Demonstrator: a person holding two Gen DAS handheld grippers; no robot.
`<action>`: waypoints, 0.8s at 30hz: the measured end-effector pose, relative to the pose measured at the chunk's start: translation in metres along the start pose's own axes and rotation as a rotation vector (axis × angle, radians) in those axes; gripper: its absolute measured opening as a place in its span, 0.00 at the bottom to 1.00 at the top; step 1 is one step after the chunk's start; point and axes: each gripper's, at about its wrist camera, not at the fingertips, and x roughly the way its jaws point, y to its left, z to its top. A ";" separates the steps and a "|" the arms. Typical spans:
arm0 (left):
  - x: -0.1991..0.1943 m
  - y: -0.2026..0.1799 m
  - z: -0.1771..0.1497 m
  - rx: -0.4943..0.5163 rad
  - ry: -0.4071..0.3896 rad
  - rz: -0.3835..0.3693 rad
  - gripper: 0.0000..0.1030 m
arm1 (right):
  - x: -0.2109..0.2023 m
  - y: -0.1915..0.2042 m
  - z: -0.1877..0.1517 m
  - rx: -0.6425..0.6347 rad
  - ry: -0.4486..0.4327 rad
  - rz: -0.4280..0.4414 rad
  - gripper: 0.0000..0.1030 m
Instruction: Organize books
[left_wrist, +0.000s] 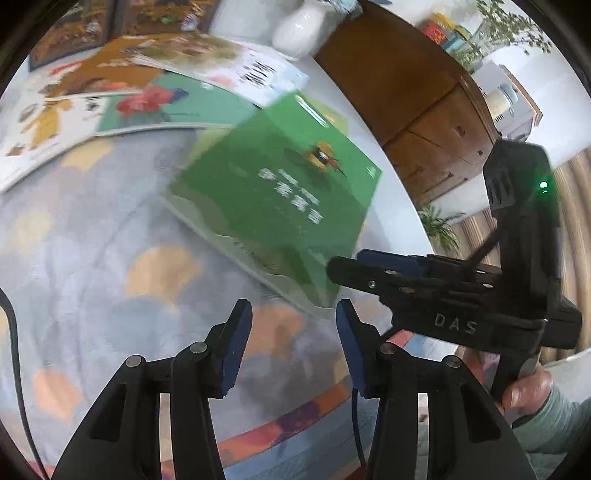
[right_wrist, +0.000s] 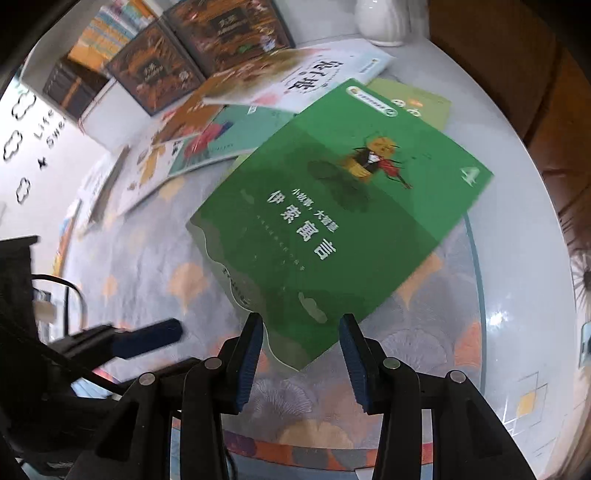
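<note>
In the left wrist view, we see the left gripper (left_wrist: 293, 345) released, its two blue pads spread wide with nothing between them, hovering over the patterned cloth (left_wrist: 96, 258) that covers the tabletop (left_wrist: 384, 192). Just ahead lies the green book (left_wrist: 280, 195), face up, one corner pointing toward us. Beyond it, other books (left_wrist: 159, 92) lie fanned and overlapping. A white vase (left_wrist: 299, 33) stands at the far edge, and a wooden cabinet (left_wrist: 424, 110) stands behind the tabletop. The right gripper (left_wrist: 345, 267) reaches in from the right, side on, its tips at the green book's near edge; from here we cannot tell how its fingers stand. A hand (left_wrist: 526, 387) grips its handle.

In the right wrist view, the right gripper (right_wrist: 301, 350) is released, its pads wide apart on either side of the green book's (right_wrist: 332, 206) near corner, which lies between the tips without being pinched. The green book rests partly on the cloth (right_wrist: 155, 280) and overlaps a paler green one (right_wrist: 417, 99) behind it. Other books (right_wrist: 229, 122) lie fanned beyond, with two dark ones (right_wrist: 177, 59) propped further back. The left gripper (right_wrist: 147, 338) shows blurred at the lower left. The vase (right_wrist: 380, 22) stands at the top.
</note>
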 end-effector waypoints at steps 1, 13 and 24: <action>-0.006 0.008 0.004 -0.009 -0.023 0.017 0.45 | -0.001 -0.003 0.001 0.015 -0.006 0.002 0.41; 0.023 0.034 0.097 0.012 -0.084 0.074 0.52 | 0.010 -0.068 -0.001 0.358 -0.011 -0.060 0.41; 0.055 0.009 0.073 0.071 0.094 -0.107 0.51 | 0.013 -0.052 0.000 0.275 0.026 -0.002 0.47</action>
